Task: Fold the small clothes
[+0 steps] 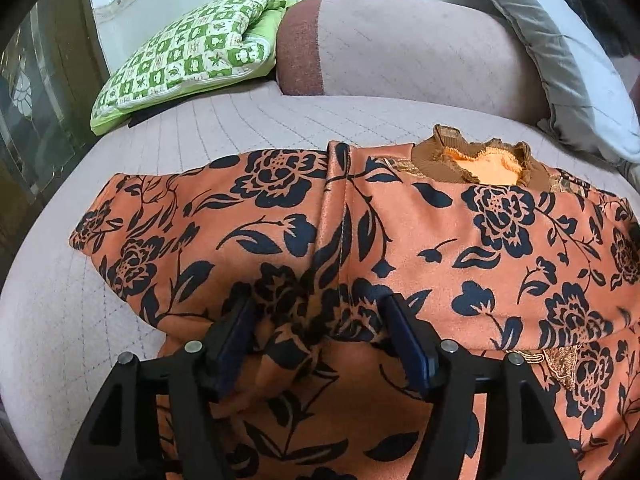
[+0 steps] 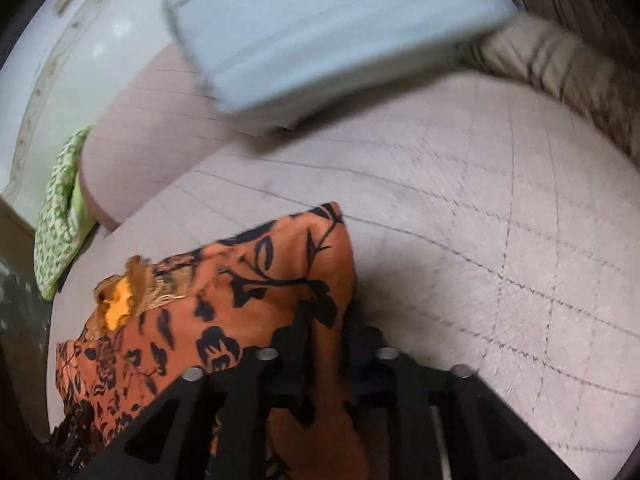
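Note:
An orange garment with a black flower print and a brown ruffled collar lies spread on a pale quilted sofa seat. My left gripper is open, its blue-padded fingers standing on either side of a bunched fold of the garment. In the right wrist view my right gripper is shut on the right edge of the garment, which is lifted and folded over; the collar shows at the left.
A green checked cushion lies at the back left of the sofa. A grey and white pillow leans at the back right; it shows as a pale blue pillow in the right wrist view. The sofa backrest stands behind the garment.

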Demonstrator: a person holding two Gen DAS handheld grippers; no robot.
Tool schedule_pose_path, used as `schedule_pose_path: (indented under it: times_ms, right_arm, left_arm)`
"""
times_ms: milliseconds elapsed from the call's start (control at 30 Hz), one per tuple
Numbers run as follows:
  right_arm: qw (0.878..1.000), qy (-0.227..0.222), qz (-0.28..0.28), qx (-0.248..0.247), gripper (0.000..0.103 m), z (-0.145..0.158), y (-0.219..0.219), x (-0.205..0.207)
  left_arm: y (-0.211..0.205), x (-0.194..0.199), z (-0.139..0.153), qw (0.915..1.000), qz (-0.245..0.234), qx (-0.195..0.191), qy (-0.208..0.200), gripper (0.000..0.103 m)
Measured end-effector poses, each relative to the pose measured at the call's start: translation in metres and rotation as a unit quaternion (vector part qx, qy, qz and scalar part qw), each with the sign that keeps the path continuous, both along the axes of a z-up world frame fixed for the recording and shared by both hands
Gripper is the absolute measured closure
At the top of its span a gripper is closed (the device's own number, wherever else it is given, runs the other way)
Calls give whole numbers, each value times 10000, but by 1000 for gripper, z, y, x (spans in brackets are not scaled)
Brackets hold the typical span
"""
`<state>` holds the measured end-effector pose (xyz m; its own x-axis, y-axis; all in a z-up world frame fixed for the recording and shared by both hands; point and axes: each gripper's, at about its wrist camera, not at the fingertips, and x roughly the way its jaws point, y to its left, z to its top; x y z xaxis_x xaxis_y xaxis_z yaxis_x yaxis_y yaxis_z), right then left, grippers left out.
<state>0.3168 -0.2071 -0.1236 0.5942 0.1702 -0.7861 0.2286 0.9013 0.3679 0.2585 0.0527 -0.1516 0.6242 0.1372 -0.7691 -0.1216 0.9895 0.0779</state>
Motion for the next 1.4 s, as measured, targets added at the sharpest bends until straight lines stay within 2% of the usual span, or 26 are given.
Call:
schedule_pose_path:
  times_ms: [33,100,167,233,300,333,367,400,433,467,500,533,567,633,800,933,967,1000,1033,1100,1167,1200,1233,1300,1333,1400]
  right_arm:
    - [9998,-70,-172,-33,40,9,-3,-12]
    - [9981,-255,-481,-275,37,26,-4,-37]
    - [9986,-514,-65,-97,37,41,10,-60]
    - [9958,-608,681,104,37,51,32,-77]
    - [9895,-369,1301,514,35,42,45,-80]
    - [9906,-144,1321,334,35,31,45,-78]
    - [9956,321,872,-138,36,13,32,-77]
    - [9973,543,489,-23,61,0,16,-77]
    - [9980,528,-8,342,80,-3,-5,-86]
    - [9962,477,-464,568,83,2,-19,-99]
    - [9958,532,-731,131,64,14,-21,-112]
    - [9963,495,-654,-237,52,23,-15,-124]
    - [9976,437,-479,-258,32,28,-10,-133]
    - [9988,461,-103,-157,31,33,4,-166]
    - [9962,854,-75,134,31,16,22,-236]
    - [9963,805,273,-124,31,11,39,-265]
    - [9950,879,424,-229,38,9,46,-262]
    - [9924,984,550,-488,65,5,55,-260]
    - [9877,1116,696,-848,77,6,62,-258]
    - [9803,1270,864,-1245,86,7,68,-261]
    - [9647,1442,1073,-1925,87,7,74,-266]
    - [9577,1477,1127,-2198,85,7,73,-272]
    - [9580,1450,999,-2262,80,9,66,-278]
    - [9620,1537,427,-2217,41,13,40,-296]
    - [9617,1589,167,-2230,36,16,30,-306]
    - [9678,1374,-26,-2108,37,29,29,-320]
  left_arm:
    - [0,0,0,10000,5,6,-7,35]
    - [-2,-1,1,10000,5,91,-20,35]
    - [-3,0,1,9999,6,118,-15,35]
    - [-4,0,0,9999,9,101,-11,34]
    - [-5,0,0,9999,9,133,-8,34]
    - [-5,0,0,9999,1,138,-14,34]
    - [-5,0,0,9999,-3,118,-20,34]
    - [-4,0,0,10000,-28,72,-19,31]
    - [-4,-1,0,10000,-36,49,-4,31]
    - [-3,-1,0,10000,-32,27,-12,31]
    - [-2,0,0,10000,-25,18,7,31]
    - [-3,1,0,10000,-21,36,24,30]
    - [-4,1,0,10000,-20,78,37,30]
    - [-6,-1,3,9999,-59,124,11,30]
    - [-1,-25,18,9995,-215,-192,-160,30]
    - [4,-55,30,9986,-312,-189,-395,30]
    - [5,-63,31,9986,-340,-185,-366,30]
    - [7,-69,32,9986,-343,-191,-342,30]
    - [10,-78,33,9988,-310,-211,-302,30]
    - [14,-97,37,9985,-311,-334,-294,29]
    - [15,-115,40,9983,-358,-329,-318,29]
    - [15,-124,40,9984,-398,-263,-312,29]
    - [15,-131,40,9984,-441,-202,-303,29]
    - [15,-145,40,9982,-519,-88,-275,29]
    - [16,-150,40,9983,-509,-62,-263,29]
    - [22,-156,39,9985,-467,-157,-247,29]
